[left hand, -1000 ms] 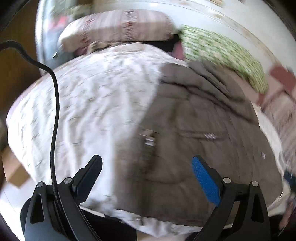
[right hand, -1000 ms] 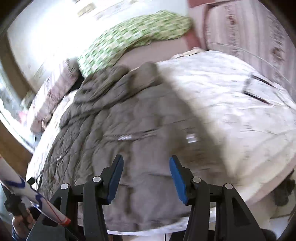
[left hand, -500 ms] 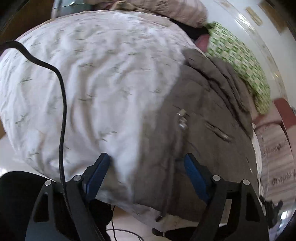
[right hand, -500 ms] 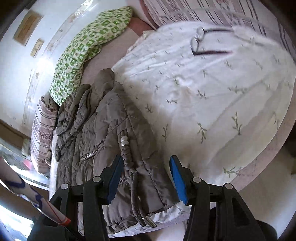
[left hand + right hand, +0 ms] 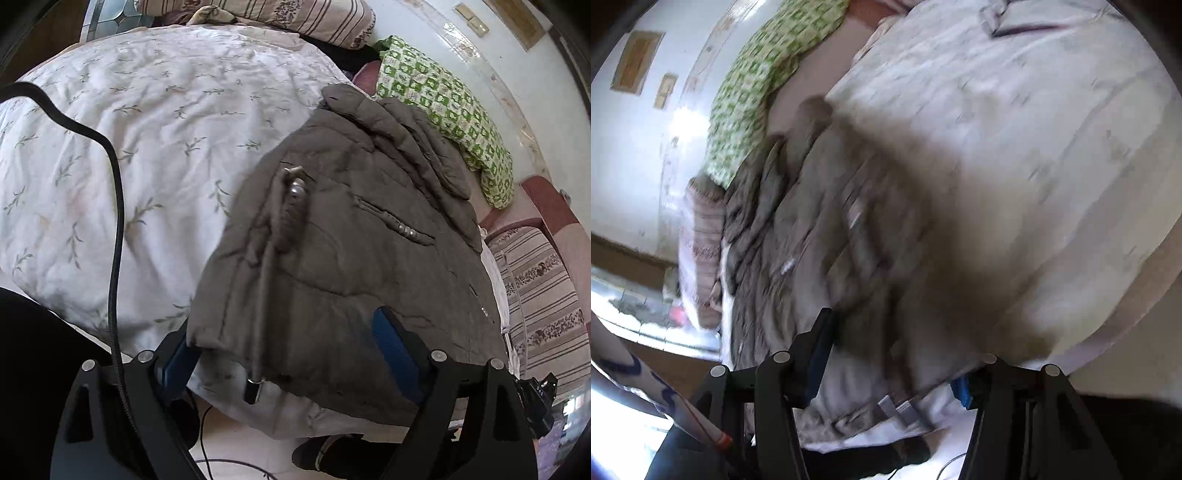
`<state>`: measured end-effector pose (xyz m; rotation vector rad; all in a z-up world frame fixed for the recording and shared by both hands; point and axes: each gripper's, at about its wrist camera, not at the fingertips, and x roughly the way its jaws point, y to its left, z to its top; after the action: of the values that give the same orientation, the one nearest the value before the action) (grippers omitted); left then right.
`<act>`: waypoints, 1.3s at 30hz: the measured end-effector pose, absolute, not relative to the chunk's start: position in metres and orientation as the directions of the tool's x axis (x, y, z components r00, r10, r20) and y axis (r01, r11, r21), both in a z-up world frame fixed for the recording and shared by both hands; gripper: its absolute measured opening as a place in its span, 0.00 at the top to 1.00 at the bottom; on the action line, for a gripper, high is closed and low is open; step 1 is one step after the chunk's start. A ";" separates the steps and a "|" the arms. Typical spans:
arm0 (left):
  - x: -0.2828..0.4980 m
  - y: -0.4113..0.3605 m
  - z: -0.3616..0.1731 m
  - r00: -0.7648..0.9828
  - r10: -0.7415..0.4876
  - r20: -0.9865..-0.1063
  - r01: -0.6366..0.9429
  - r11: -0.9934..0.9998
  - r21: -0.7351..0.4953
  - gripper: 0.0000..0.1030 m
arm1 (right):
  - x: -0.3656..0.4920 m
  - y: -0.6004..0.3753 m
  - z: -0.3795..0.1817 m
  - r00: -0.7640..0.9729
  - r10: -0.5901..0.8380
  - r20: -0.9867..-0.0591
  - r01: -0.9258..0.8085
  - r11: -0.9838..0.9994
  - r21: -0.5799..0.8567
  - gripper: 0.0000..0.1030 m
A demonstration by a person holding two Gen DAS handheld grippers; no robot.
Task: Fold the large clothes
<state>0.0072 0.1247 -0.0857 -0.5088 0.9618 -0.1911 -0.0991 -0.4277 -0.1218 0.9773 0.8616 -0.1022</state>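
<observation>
Jacket [image 5: 343,258] lies at bed's [image 5: 147,147] near edge; I've dropped both grippers onto its hem since a second ago. Left gripper [image 5: 284,354] and right gripper [image 5: 890,354] jaws opening, straddling hem, ungripped.

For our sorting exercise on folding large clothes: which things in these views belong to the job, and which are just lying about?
Part of the job:
- grey padded jacket, hem at the bed's near edge
- left gripper, opening, astride the hem
- right gripper, opening, hem between its fingers

Just lying about:
- green patterned pillow
- striped pillow
- white leaf-print bedcover
</observation>
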 end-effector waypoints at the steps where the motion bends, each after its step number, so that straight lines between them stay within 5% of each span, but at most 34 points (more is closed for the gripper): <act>1: 0.007 0.124 -0.085 0.569 -0.379 -0.730 -0.061 0.865 -0.497 0.15 | -0.099 -0.416 -0.120 0.674 0.281 -0.683 0.425 0.609 0.670 0.41; 3: 0.005 0.121 -0.083 0.577 -0.402 -0.711 -0.034 0.858 -0.513 0.15 | -0.094 -0.400 -0.114 0.676 0.282 -0.681 0.375 0.664 0.647 0.42; 5: 0.005 0.121 -0.079 0.597 -0.412 -0.688 -0.013 0.853 -0.522 0.21 | -0.093 -0.389 -0.101 0.717 0.257 -0.648 0.323 0.702 0.635 0.54; 9: 0.012 0.133 -0.086 0.600 -0.386 -0.700 -0.052 0.855 -0.516 0.32 | -0.093 -0.383 -0.089 0.744 0.210 -0.634 0.298 0.745 0.597 0.56; 13: 0.008 0.121 -0.082 0.603 -0.361 -0.712 -0.015 0.887 -0.462 0.32 | -0.084 -0.383 -0.113 0.652 0.181 -0.737 0.398 0.745 0.535 0.55; 15: 0.003 0.112 -0.081 0.605 -0.352 -0.714 0.017 0.902 -0.431 0.32 | -0.085 -0.387 -0.114 0.654 0.187 -0.733 0.399 0.738 0.544 0.55; 18: 0.002 0.102 -0.078 0.622 -0.324 -0.713 0.046 0.924 -0.379 0.33 | -0.085 -0.382 -0.112 0.671 0.189 -0.717 0.369 0.753 0.544 0.71; 23: 0.007 0.092 -0.080 0.648 -0.247 -0.721 0.045 0.957 -0.287 0.36 | -0.080 -0.375 -0.115 0.659 0.150 -0.737 0.370 0.789 0.490 0.71; 33: 0.010 0.075 -0.085 0.659 -0.209 -0.722 0.080 0.975 -0.208 0.11 | -0.086 -0.377 -0.122 0.687 0.137 -0.714 0.404 0.745 0.531 0.65; 39: 0.012 0.071 -0.086 0.651 -0.201 -0.732 0.086 0.978 -0.191 0.08 | -0.088 -0.380 -0.123 0.696 0.153 -0.702 0.409 0.719 0.562 0.67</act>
<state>0.0117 0.0712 -0.0857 -0.1439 0.8470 -0.1635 -0.0880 -0.3798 -0.1225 0.7747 0.8075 -0.1599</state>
